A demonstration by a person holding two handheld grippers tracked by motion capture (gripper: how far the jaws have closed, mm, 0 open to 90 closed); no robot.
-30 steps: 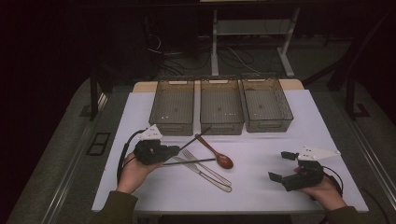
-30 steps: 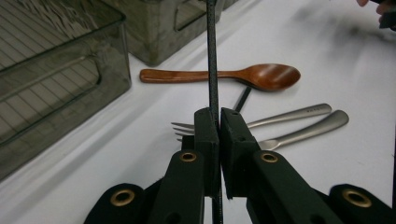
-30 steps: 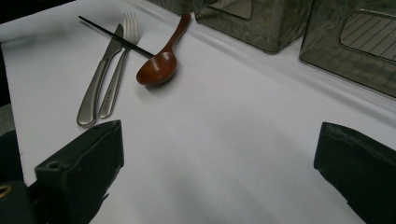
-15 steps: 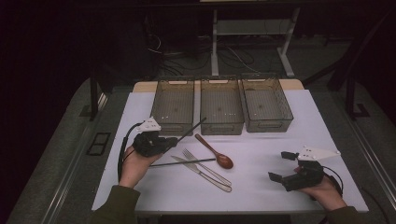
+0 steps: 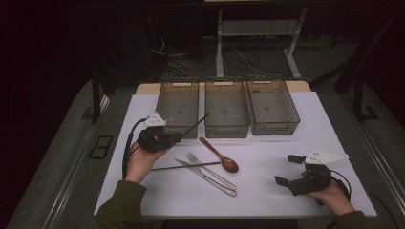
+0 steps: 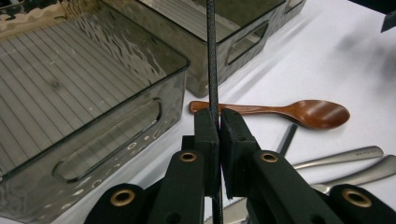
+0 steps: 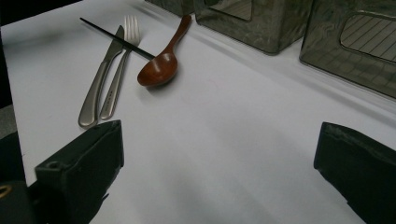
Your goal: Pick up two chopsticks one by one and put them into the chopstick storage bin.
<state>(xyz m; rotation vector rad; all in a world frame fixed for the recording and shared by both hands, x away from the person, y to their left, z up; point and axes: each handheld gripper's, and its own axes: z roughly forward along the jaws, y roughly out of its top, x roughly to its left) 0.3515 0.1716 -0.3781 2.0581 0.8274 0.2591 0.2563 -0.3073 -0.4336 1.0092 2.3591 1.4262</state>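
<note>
Black chopstick lifted toward the bins

Black and thin, one long chopstick [image 5: 195, 125] is pinched between the pressed-together jaws of the left claw [image 5: 177, 137], its far end slanting up over the front wall of the left smoky clear plastic bin [image 5: 177, 102]. Half a second ago that claw sat lower and nearer the counter's front edge; it has since risen and moved toward the bins at the back, carrying the chopstick with it. In the left gripper view the chopstick [image 6: 212, 56] runs straight up from the left claw [image 6: 219, 122] across the gap between the left bin [image 6: 84, 93] and the middle smoky clear plastic bin [image 6: 233, 28].

A second black chopstick [image 5: 186, 166] lies flat on the white counter [image 5: 267, 205], where it was before, crossing the silver metal knife [image 5: 200, 174] and silver metal fork [image 5: 212, 171]. The brown wooden spoon [image 5: 219, 154] rests just beside them, its bowl toward the front edge.

The right claw [image 5: 290, 170] rests near the counter's front right corner, unmoved, its jaws spread wide with nothing between them. The right smoky clear plastic bin [image 5: 272, 105] stands at the back.
</note>
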